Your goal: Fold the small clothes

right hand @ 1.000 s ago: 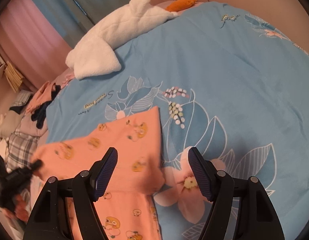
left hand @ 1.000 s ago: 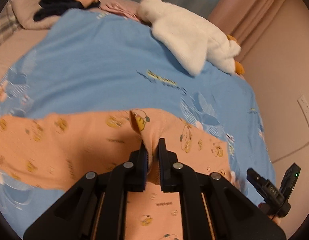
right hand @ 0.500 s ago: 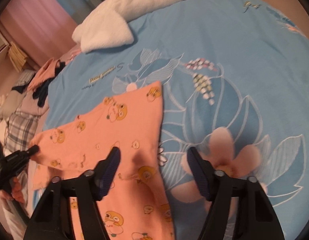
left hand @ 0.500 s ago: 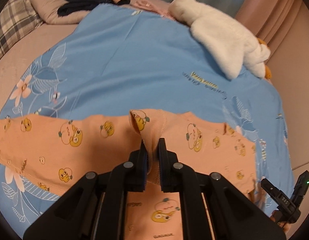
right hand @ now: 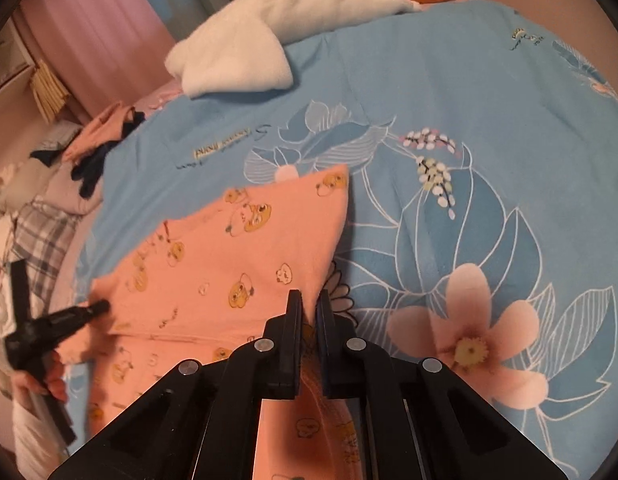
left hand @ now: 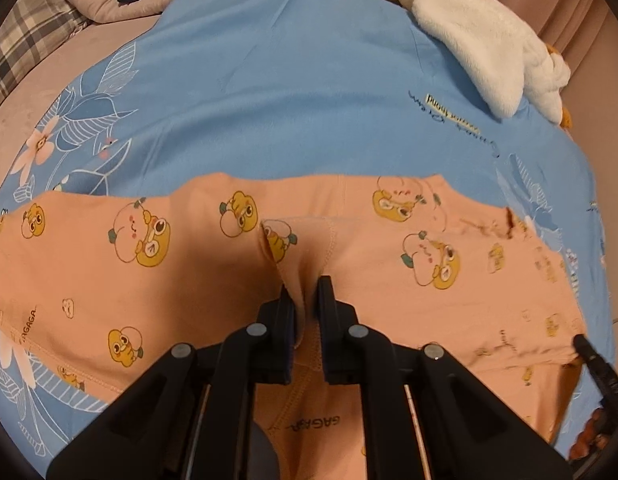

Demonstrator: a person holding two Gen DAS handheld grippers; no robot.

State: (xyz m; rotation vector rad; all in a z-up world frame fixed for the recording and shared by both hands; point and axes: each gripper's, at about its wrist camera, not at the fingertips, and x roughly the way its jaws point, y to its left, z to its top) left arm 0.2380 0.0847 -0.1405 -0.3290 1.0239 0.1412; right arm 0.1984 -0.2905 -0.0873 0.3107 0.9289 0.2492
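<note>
An orange printed garment (left hand: pixel 181 264) is spread flat on the blue floral bedsheet (left hand: pixel 293 92), w/ one part laid over another toward the near edge of the sheet. A raised fold of the garment's fabric is pinched by the left gripper (left hand: pixel 305 300); its fingers are drawn nearly together w/ cloth bunched between them, approx. mid-garment. In the right wrist view the same garment (right hand: pixel 245 256) is seen w/ a pointed corner aimed toward the sheet's flower print, and the garment's edge next to that print is clamped by the right gripper (right hand: pixel 309 304), fingers pressed close w/ a thin strip of orange cloth between. The left gripper (right hand: pixel 81 312) is also seen there from outside, at the garment's opposite side, held by a hand (right hand: pixel 41 380). A white plush toy (left hand: pixel 481 36) w/ an orange beak is lying at the far end of the sheet, well apart from the garment. A plaid pillow (left hand: pixel 25 36) and a pile of dark and orange clothes (right hand: pixel 97 144) are seen beyond the sheet's far side edge, on the pink bedding.
</note>
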